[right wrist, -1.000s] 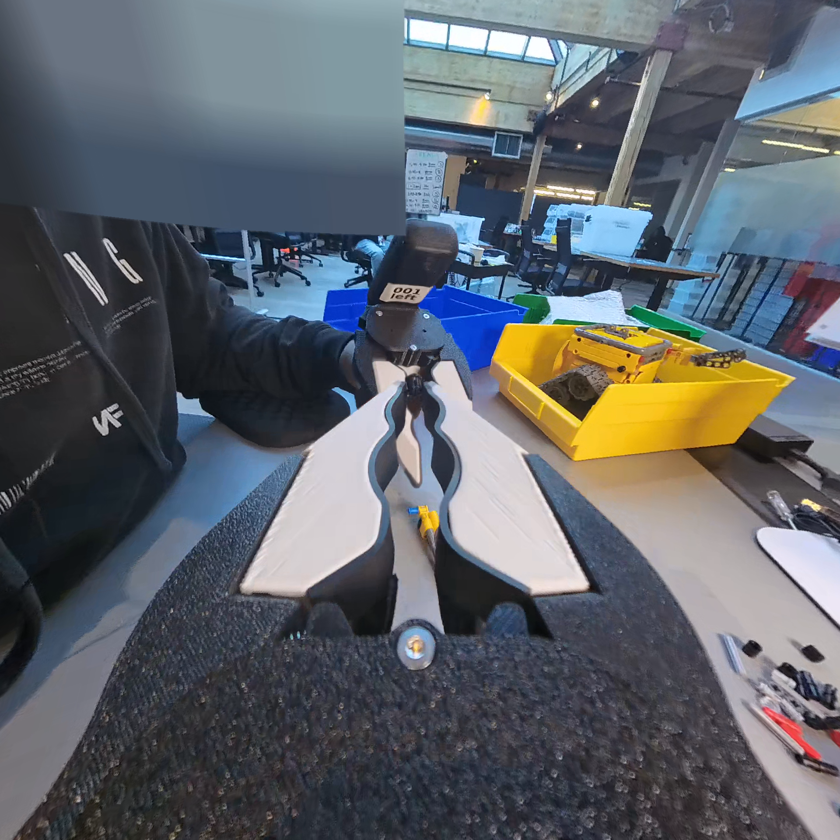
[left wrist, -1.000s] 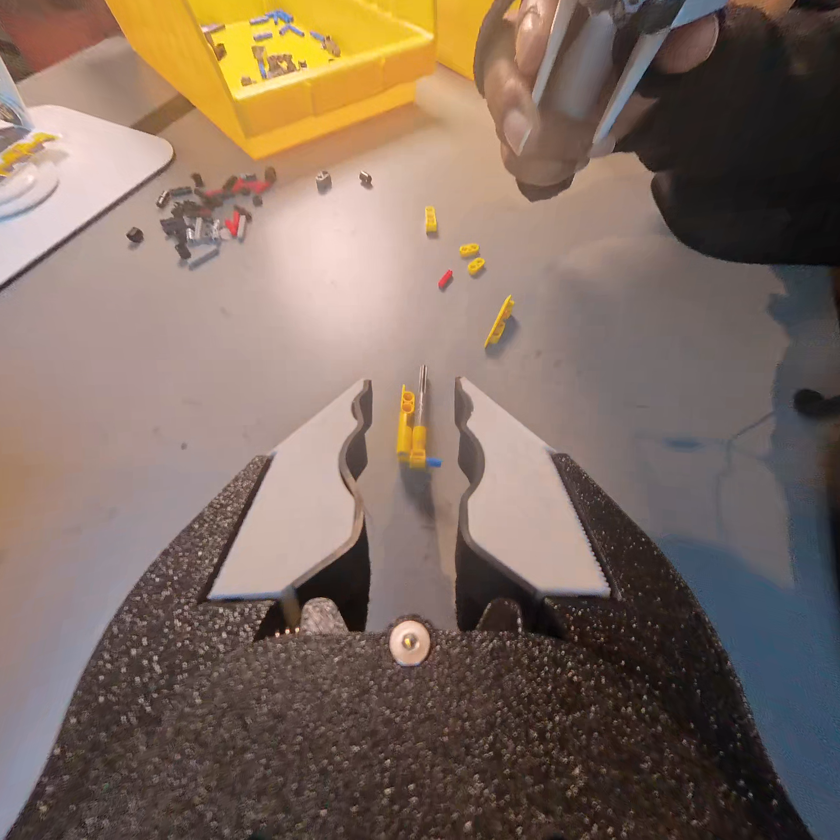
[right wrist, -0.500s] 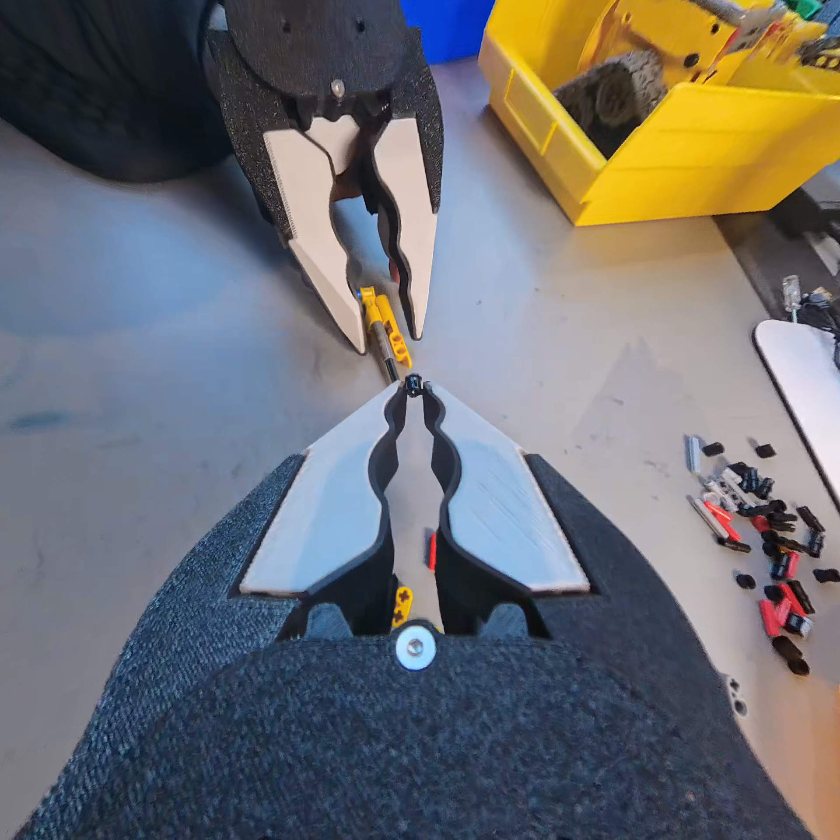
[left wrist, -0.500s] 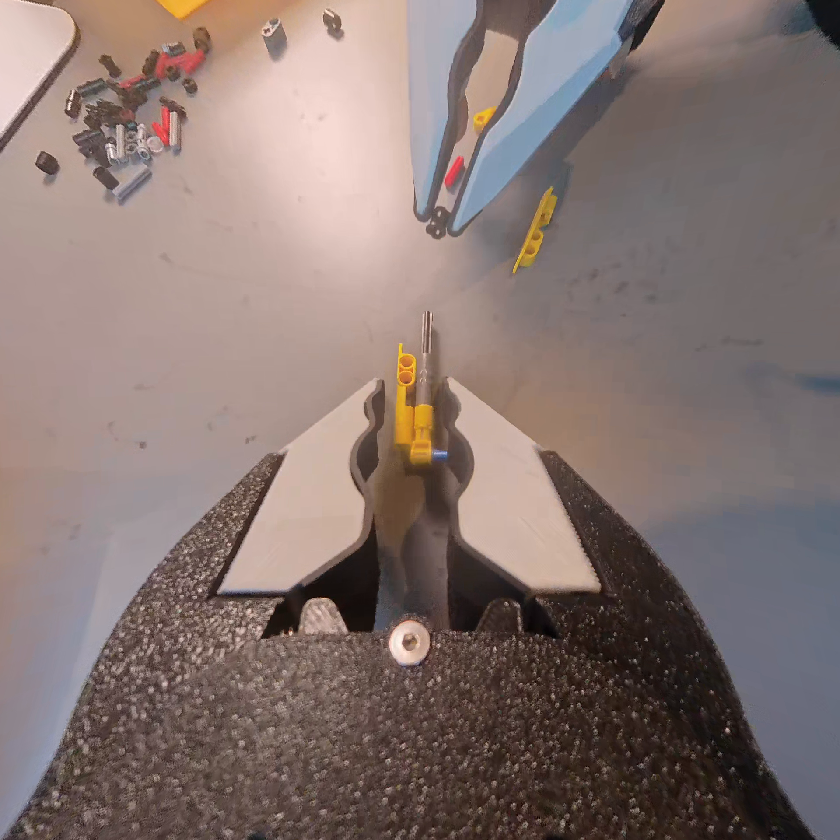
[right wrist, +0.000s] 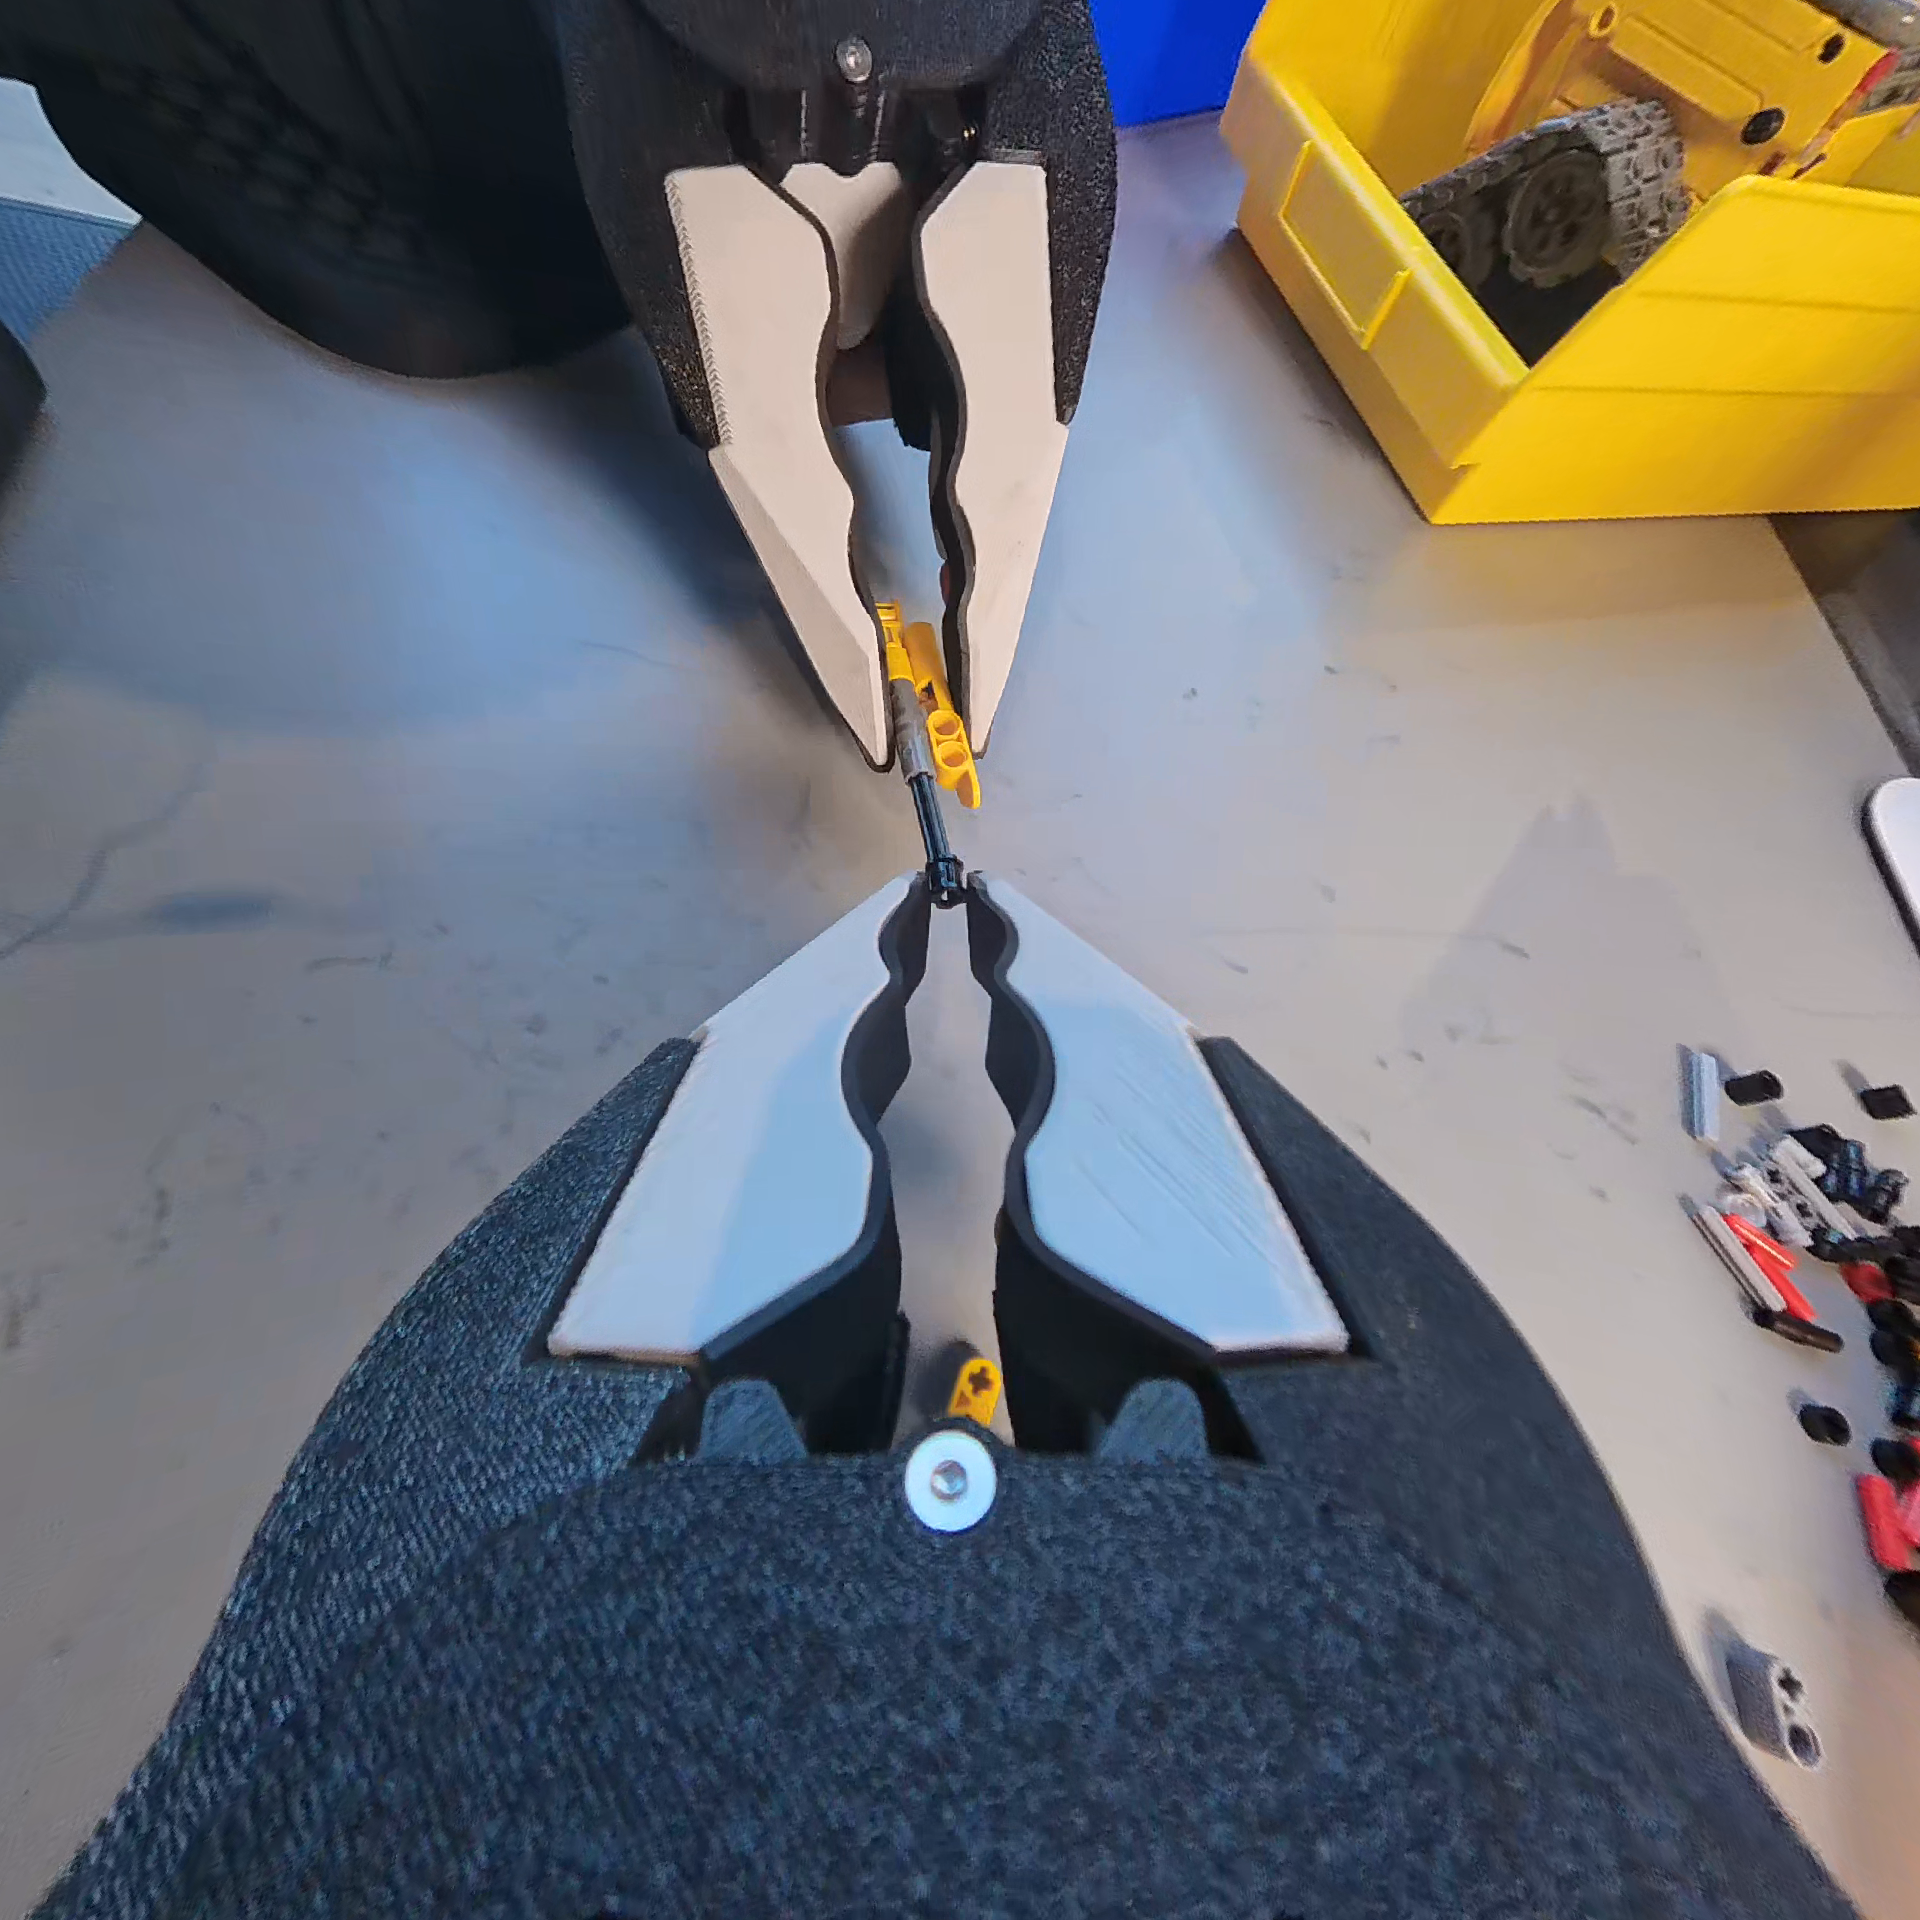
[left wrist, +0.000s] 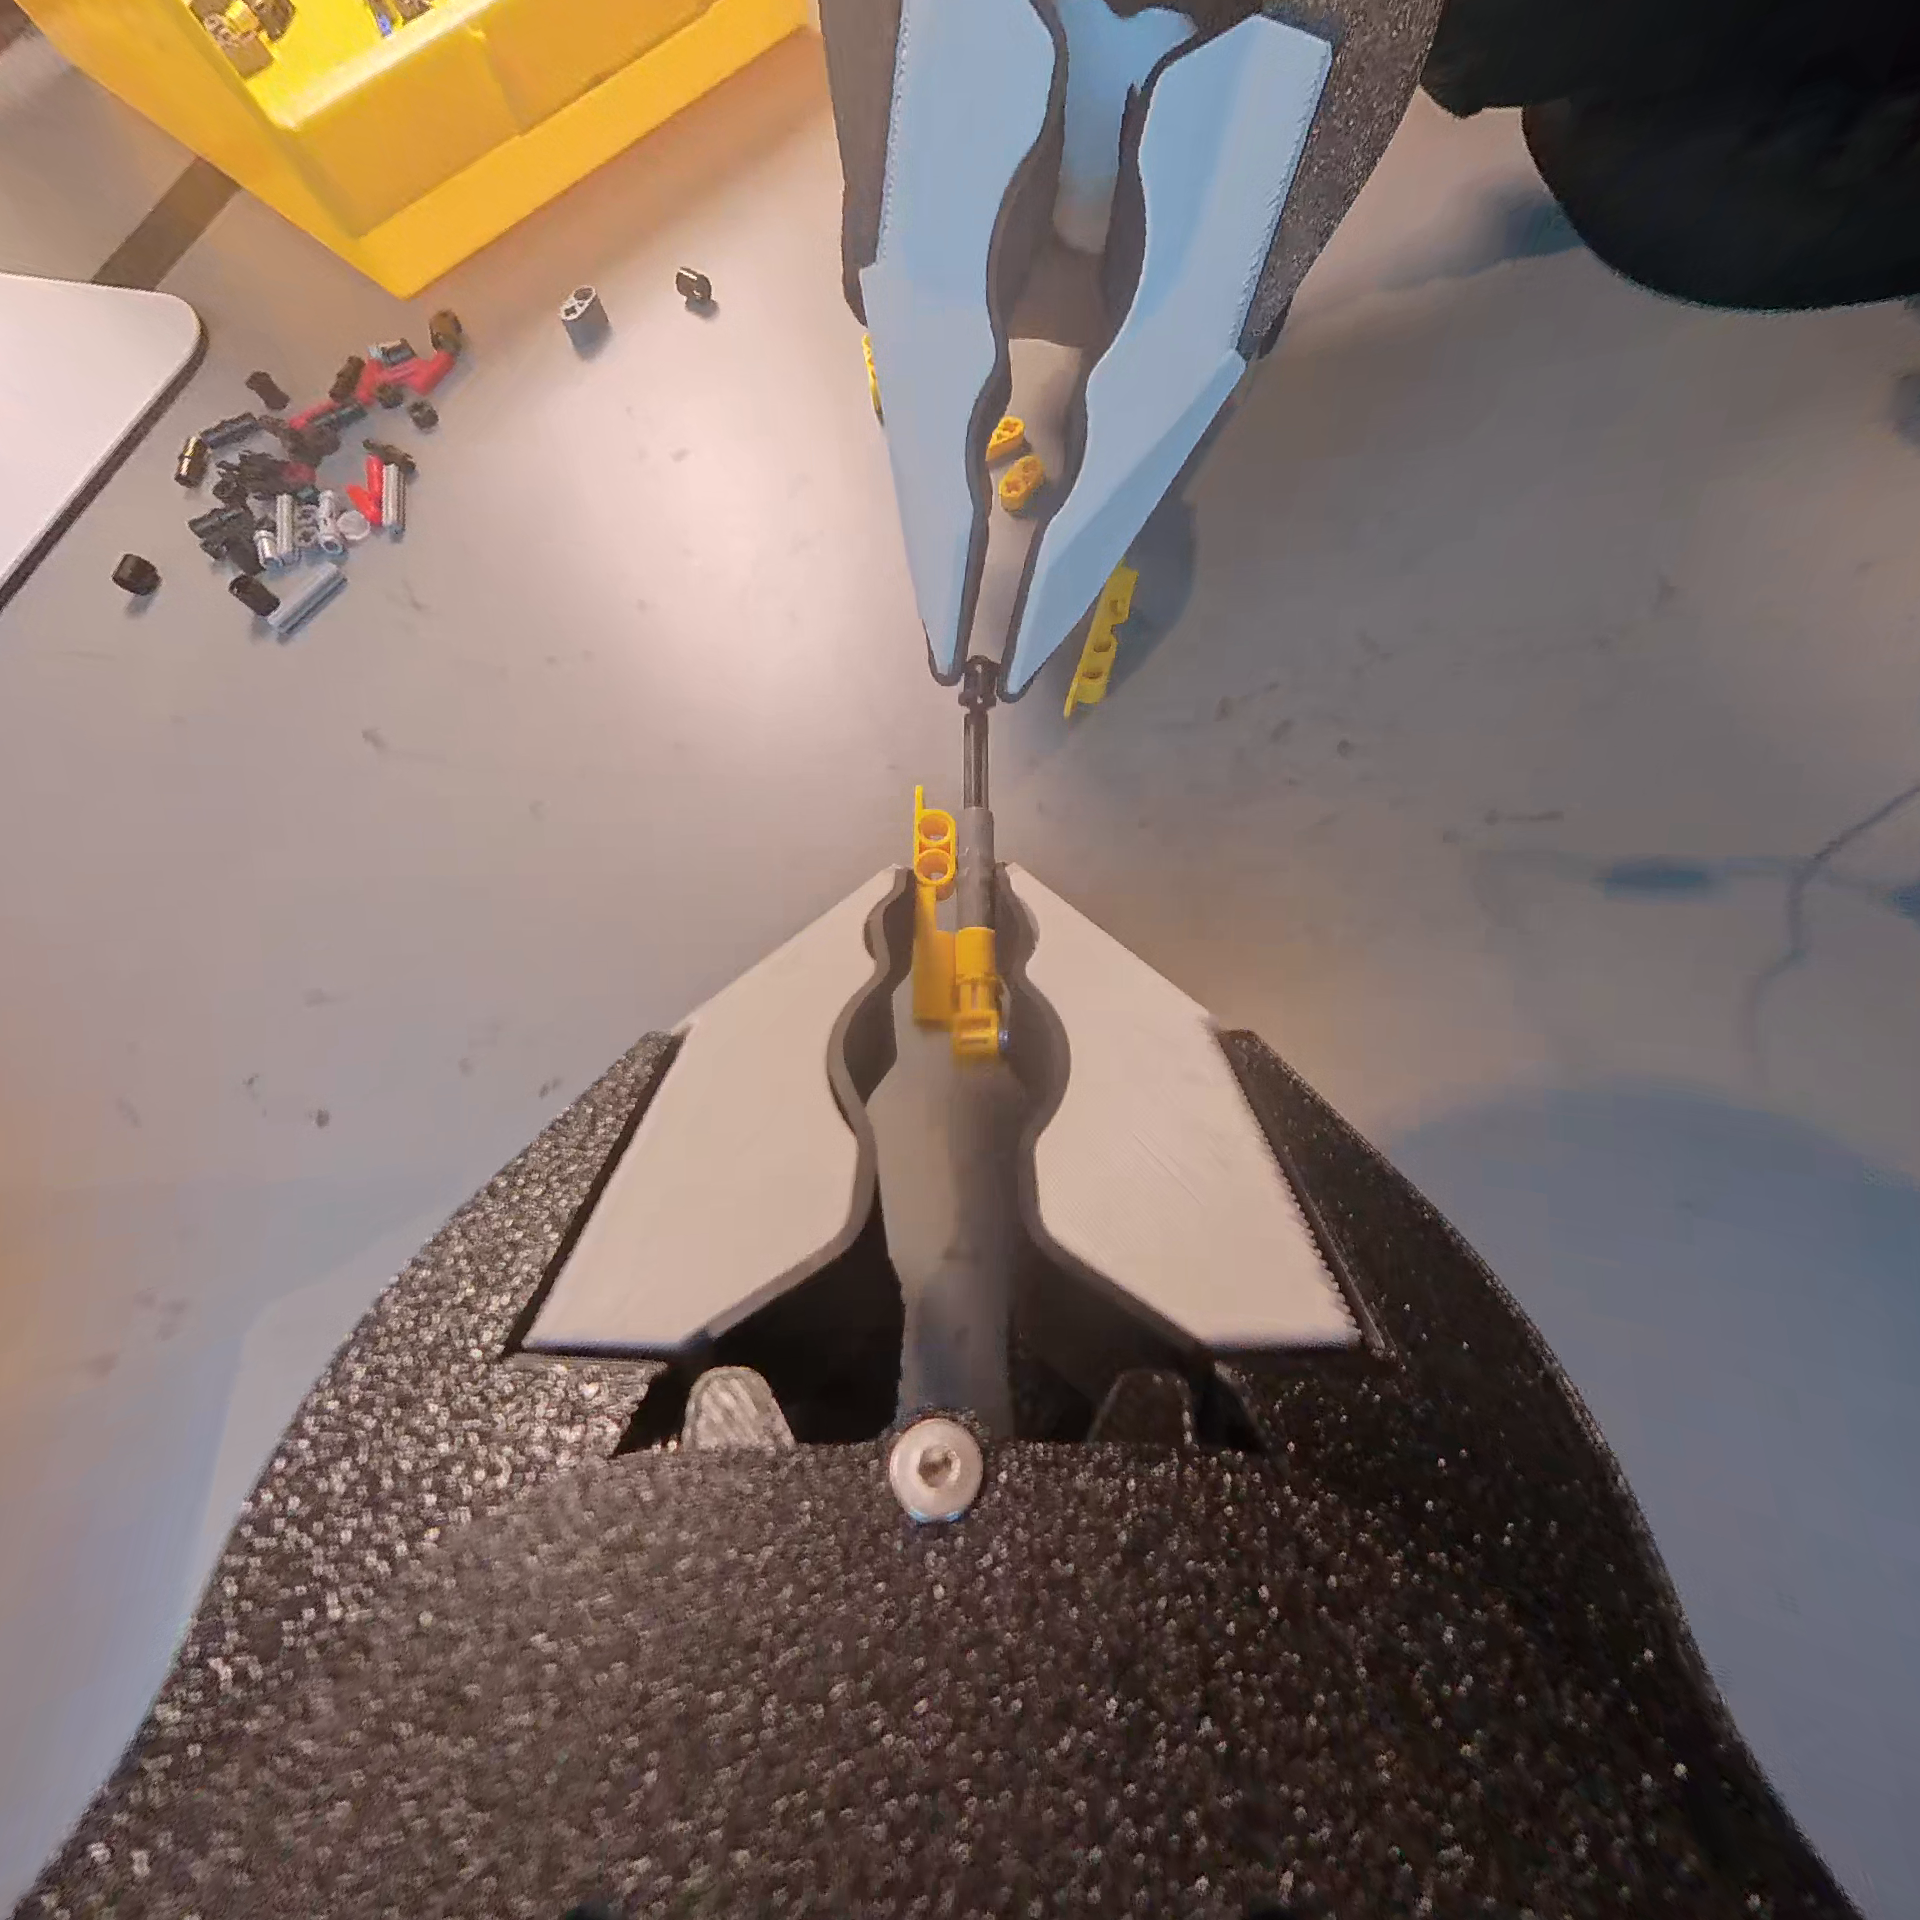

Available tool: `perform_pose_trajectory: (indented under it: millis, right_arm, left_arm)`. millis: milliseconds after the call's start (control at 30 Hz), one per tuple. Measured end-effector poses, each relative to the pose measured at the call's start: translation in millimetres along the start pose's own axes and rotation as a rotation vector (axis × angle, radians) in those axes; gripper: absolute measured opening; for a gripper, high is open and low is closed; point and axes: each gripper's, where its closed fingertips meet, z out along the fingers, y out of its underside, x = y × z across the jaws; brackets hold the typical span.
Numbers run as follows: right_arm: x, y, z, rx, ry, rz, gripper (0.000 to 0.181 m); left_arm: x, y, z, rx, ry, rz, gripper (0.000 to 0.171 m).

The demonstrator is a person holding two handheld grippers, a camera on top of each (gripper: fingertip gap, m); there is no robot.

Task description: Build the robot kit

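Note:
My left gripper (left wrist: 954, 871) is shut on a small yellow and grey brick assembly (left wrist: 951, 935) just above the grey table (left wrist: 520, 831). A thin black axle (left wrist: 975, 753) sticks out forward from it. My right gripper (right wrist: 943, 885) faces it head-on and is shut on a small black connector (right wrist: 943, 881) at its very fingertips. The connector meets the free end of the axle (right wrist: 928, 821). The right wrist view shows the left gripper (right wrist: 925, 748) clamping the assembly (right wrist: 920, 686). The left wrist view shows the right gripper (left wrist: 977, 681) pinching the connector.
A pile of small black, red and grey parts (left wrist: 291, 468) lies left, seen also in the right wrist view (right wrist: 1818, 1226). Yellow bins (left wrist: 416, 135) (right wrist: 1662, 416) stand behind. Loose yellow pieces (left wrist: 1018, 462) and a yellow beam (left wrist: 1101, 644) lie under the right gripper. A white board (left wrist: 62, 416) is far left.
My left jaws closed from wide open onto the yellow assembly. My right gripper came down from above and brought the black connector up to the axle's tip.

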Motion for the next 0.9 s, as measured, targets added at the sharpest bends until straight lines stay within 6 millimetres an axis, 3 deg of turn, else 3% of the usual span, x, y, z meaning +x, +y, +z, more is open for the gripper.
perform_pose_trajectory:
  millis: [433,733,900]
  right_arm:
    - [-3,-8,-5,0.075,-0.035,0.033,0.007]
    - [-3,-31,-23,0.27,-0.153,0.212,0.007]
    - [-2,-33,-26,0.296,-0.175,0.242,0.007]
  left_arm:
    - [3,-9,-7,0.058,0.025,-0.026,0.013]
    - [7,-28,-18,0.133,-0.002,0.025,0.013]
    - [7,-32,-22,0.154,-0.001,0.024,0.014]
